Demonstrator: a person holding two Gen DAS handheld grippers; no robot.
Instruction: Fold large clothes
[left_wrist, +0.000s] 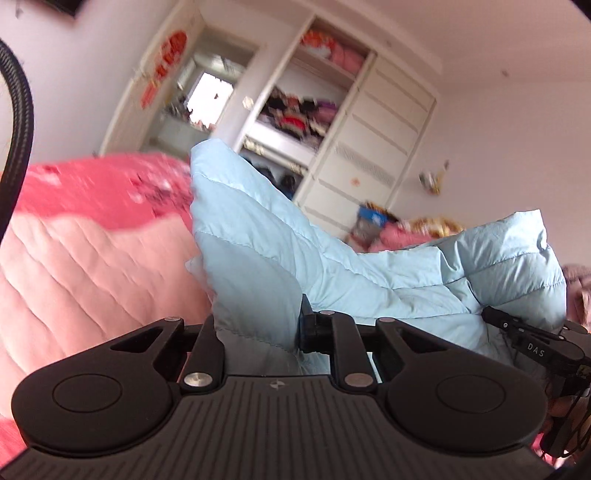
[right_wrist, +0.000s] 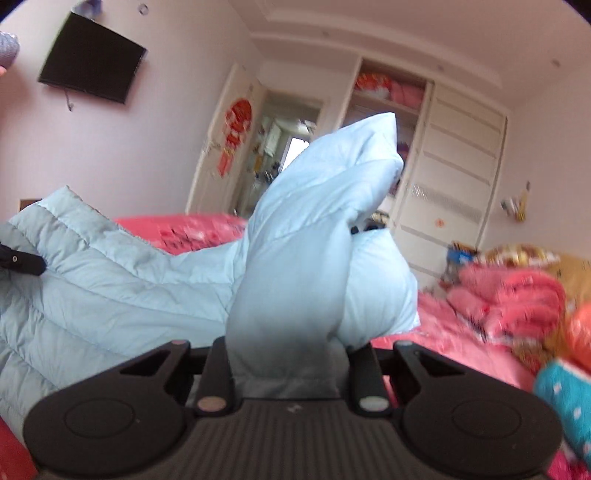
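Pale blue quilted fabric is clamped in the jaws of both the left gripper (left_wrist: 258, 332) and the right gripper (right_wrist: 288, 354). The puffer jacket (left_wrist: 369, 266) is stretched between them above the pink bed (right_wrist: 443, 332), its long axis running gripper to gripper.

We count one light blue puffer jacket (right_wrist: 122, 273), and two tools: the left tool (left_wrist: 258, 325) and the right tool (right_wrist: 288, 354). One bed (left_wrist: 85, 258) with pink covers, one wardrobe (right_wrist: 454, 162), one dark wall screen (right_wrist: 92, 59), and one red door ornament (right_wrist: 238, 120). The folded bedding pile is too blurred to count.
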